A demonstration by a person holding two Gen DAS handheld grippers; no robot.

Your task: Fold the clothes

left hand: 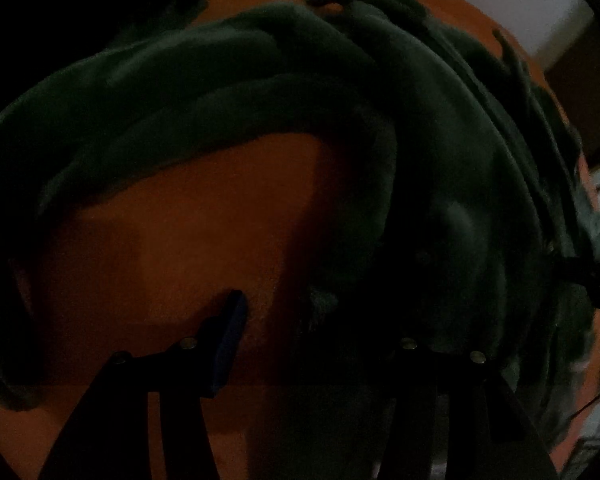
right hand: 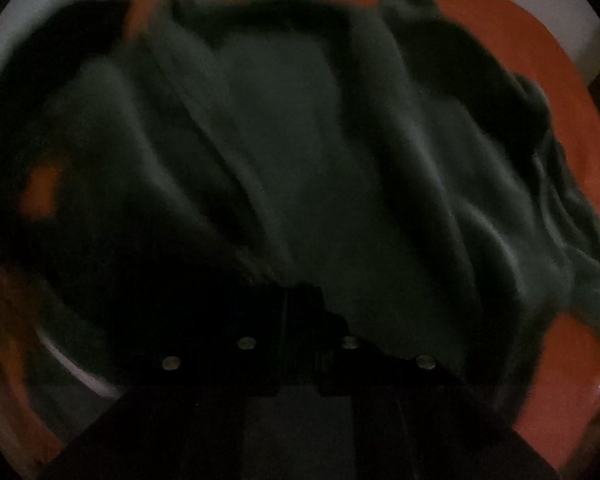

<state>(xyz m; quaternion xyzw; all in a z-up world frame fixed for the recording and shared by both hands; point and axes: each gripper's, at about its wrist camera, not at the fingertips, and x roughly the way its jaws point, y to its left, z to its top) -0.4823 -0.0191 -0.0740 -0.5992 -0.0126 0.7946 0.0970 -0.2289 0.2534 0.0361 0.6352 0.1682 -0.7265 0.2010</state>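
Left tongs (left hand: 320,320) gape wide over the orange desk (left hand: 180,220); right tongs (right hand: 300,312) pinch the dark green garment (right hand: 300,140), blurred.

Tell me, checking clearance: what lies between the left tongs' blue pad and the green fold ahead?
Only bare orange surface, shown in the left wrist view.

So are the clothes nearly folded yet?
Not yet. Nothing looks folded: the dark green garment lies bunched in thick rolls on the orange surface. The right gripper seems shut on its edge; the left gripper is open beside it. Smoothing and folding remain.
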